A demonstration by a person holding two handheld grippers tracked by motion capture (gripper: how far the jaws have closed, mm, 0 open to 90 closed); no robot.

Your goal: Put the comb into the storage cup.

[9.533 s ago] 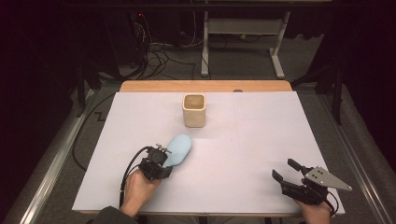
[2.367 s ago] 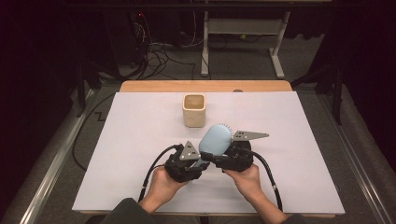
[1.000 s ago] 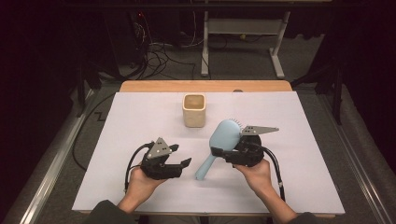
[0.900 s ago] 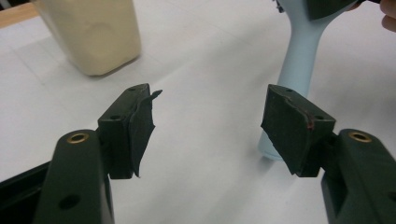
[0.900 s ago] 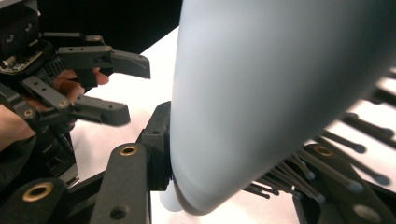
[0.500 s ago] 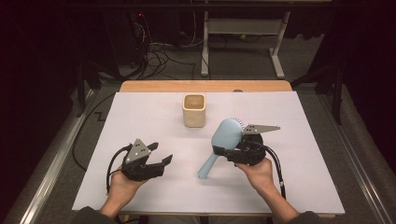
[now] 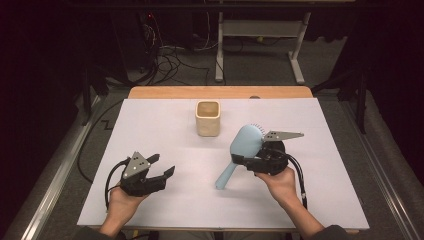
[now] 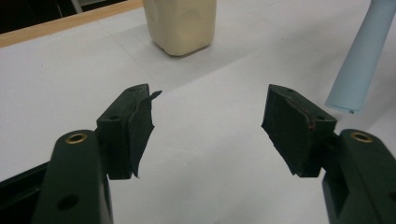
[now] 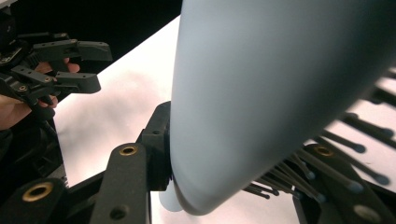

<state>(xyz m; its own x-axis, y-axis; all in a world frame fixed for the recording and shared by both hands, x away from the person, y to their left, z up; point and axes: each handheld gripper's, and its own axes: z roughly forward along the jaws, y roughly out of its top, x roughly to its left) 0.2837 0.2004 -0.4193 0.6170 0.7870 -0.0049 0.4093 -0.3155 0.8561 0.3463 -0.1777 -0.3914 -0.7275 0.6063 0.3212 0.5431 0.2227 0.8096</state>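
Right tongs (image 7: 248,161) clamped on pale blue hairbrush (image 7: 244,145) at the head's base, handle slanting down toward the counter (image 7: 165,120), probably for lowering handle-first into beige cup (image 7: 207,118) beyond. Left tongs (image 7: 162,167) spread wide, empty, parked well apart.

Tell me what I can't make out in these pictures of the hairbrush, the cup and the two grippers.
- Inside of the cup: high view, too small and shadowed to tell what it holds; in the left gripper view the top edge cuts it off.
- Hairbrush bristle side: high view, it faces away.
- Right gripper far jaw: right gripper view, brush head and bristles cover it.
- Left gripper: open, nothing between its jaws.
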